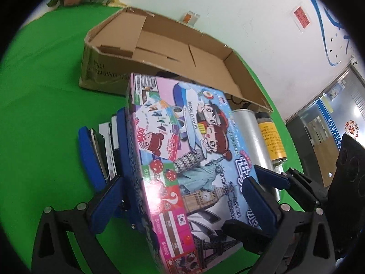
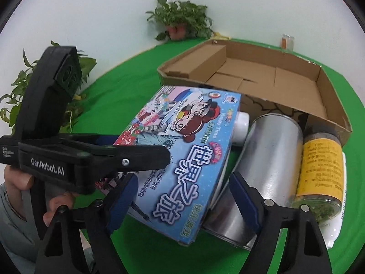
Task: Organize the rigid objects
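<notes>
Board-game box [image 1: 182,159]: left wrist view; colourful cartoon-printed box, tilted, lifted at one long edge, in front of the cardboard tray.
Left gripper [image 1: 182,196]: blue fingers [image 1: 260,202] stand on either side of the box; the left one lies against the box's side wall and the right one lies over its printed face. I cannot tell whether they are pressing on it.
Second blue gripper pair [image 1: 105,146]: seen left of the box, one pad against its side; a thin dark-and-white item sits between those pads, identity unclear.
Cardboard tray [image 1: 230,56]: open, shallow, on the green surface [image 1: 45,91] behind the box.
Silver can [image 1: 255,137]: lying on its side just right of the box.
Yellow-label jar [image 1: 272,137]: lying beside the can, on its far side.

Board-game box [image 2: 189,159]: right wrist view; tilted, its right edge resting on the silver can [image 2: 267,157].
Right gripper [image 2: 182,196]: fingers [image 2: 246,201] wide apart, straddling the box's near corner, nothing clamped.
Left gripper body [image 2: 68,159]: black, marked GenRobot.AI, held by a hand [image 2: 20,178] at left, reaching to the box's left edge.
Yellow-label jar [image 2: 319,166]: lying right of the can, touching it.
White bottle [image 2: 241,127]: end showing behind the box.
Cardboard tray [image 2: 319,96]: open behind the group.
Potted plant [image 2: 180,20]: at the wall behind the tray.
</notes>
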Motion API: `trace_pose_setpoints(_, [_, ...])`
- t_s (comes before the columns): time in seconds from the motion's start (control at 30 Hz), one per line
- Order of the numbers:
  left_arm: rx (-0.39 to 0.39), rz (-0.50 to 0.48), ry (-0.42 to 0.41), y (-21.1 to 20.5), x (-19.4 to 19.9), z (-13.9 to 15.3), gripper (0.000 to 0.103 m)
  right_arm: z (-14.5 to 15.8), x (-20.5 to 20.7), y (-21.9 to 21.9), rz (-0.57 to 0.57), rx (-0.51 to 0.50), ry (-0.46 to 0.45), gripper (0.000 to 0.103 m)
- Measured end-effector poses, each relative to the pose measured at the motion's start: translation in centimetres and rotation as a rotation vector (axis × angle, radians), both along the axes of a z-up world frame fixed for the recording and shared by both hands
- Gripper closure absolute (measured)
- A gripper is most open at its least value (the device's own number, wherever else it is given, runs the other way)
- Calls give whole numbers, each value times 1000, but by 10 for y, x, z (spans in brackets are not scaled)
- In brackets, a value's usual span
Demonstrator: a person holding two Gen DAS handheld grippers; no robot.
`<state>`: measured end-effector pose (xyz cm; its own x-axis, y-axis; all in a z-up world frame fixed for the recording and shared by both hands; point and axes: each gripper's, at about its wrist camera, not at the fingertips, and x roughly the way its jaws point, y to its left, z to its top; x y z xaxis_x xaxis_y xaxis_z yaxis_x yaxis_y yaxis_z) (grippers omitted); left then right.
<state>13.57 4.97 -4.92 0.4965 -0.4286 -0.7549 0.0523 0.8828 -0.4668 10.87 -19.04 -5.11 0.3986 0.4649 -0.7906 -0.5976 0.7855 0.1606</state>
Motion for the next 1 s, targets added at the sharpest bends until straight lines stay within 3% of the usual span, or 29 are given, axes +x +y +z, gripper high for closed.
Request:
trace_pose_setpoints(0.13, [-31, 2, 55, 4, 6, -5, 5, -8, 14, 10, -18, 18, 65, 14])
trace_pose_setpoints(0.2, [-27, -2, 55, 6, 3, -3, 6, -10, 18, 16, -27, 9, 79, 7])
trace_pose_setpoints(0.47, [-6, -1, 9, 4, -4, -2, 14, -17, 20, 36, -62, -13, 77, 1])
trace_pose_setpoints(0.77, [54, 20, -69, 3, -23, 13, 30, -16, 12, 38, -79, 17, 37, 1])
trace_pose_setpoints(1.0, [104, 32, -132, 2, -31, 23, 33, -11, 7, 29, -119, 67, 21, 4])
